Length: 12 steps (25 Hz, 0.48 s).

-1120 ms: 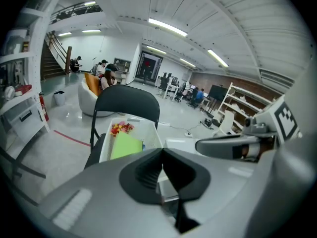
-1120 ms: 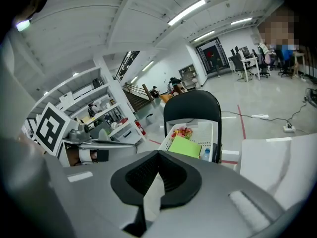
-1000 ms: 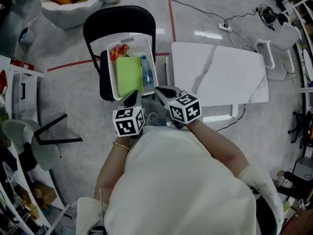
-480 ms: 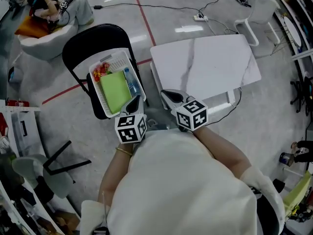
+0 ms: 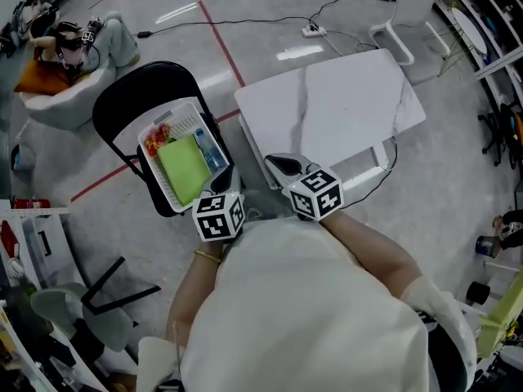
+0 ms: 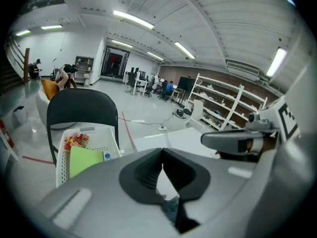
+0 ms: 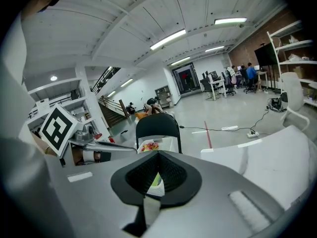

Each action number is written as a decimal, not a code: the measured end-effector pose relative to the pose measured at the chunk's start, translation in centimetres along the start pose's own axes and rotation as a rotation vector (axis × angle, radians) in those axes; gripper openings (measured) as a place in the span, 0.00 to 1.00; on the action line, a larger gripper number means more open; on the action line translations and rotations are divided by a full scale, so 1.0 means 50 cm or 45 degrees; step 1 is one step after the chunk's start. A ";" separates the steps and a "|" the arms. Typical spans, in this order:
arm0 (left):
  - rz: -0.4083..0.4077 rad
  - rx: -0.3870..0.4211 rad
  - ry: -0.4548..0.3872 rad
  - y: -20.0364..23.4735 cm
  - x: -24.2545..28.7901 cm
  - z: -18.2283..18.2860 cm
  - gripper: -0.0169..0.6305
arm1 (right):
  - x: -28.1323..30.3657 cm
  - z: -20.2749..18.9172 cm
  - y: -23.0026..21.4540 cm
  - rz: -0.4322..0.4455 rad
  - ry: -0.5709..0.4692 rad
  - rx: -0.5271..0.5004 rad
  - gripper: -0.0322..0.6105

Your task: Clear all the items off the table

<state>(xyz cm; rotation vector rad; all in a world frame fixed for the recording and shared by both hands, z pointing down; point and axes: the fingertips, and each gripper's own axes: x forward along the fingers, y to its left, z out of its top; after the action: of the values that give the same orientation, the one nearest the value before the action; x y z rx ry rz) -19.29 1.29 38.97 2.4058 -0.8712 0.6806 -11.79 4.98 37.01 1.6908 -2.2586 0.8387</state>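
The white marble-look table (image 5: 343, 96) shows a bare top in the head view. Left of it a black chair (image 5: 122, 104) carries a white basket (image 5: 154, 175) holding a green folder (image 5: 183, 168), a water bottle (image 5: 213, 155) and a red and yellow packet (image 5: 157, 140). My left gripper (image 5: 225, 175) is shut and empty by the basket's near right corner. Shut and empty too, my right gripper (image 5: 278, 164) hangs at the table's near left corner. The left gripper view shows the basket (image 6: 63, 155) and the right gripper (image 6: 233, 140) past the closed jaws.
A power strip and cable (image 5: 310, 31) lie on the floor beyond the table, near a white chair (image 5: 404, 2). A red floor line (image 5: 221, 35) runs behind the black chair. A person sits on a beanbag (image 5: 69, 51) far left. Shelving and clutter line the edges.
Both grippers stay shut and have drawn back from the basket toward my body. The head view has swung, so chair and table now sit tilted and further left.
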 end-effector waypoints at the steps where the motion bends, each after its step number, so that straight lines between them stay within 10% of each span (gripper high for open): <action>1: -0.004 0.005 0.004 -0.004 0.001 0.000 0.04 | -0.002 0.000 0.000 0.002 -0.002 -0.002 0.05; 12: 0.010 0.001 0.017 -0.003 -0.003 -0.008 0.04 | 0.002 -0.007 0.007 0.032 0.001 -0.002 0.05</action>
<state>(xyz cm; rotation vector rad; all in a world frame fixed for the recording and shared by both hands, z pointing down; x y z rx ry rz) -19.41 1.69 39.14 2.3970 -0.8754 0.6993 -12.22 5.15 37.25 1.6646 -2.2841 0.8419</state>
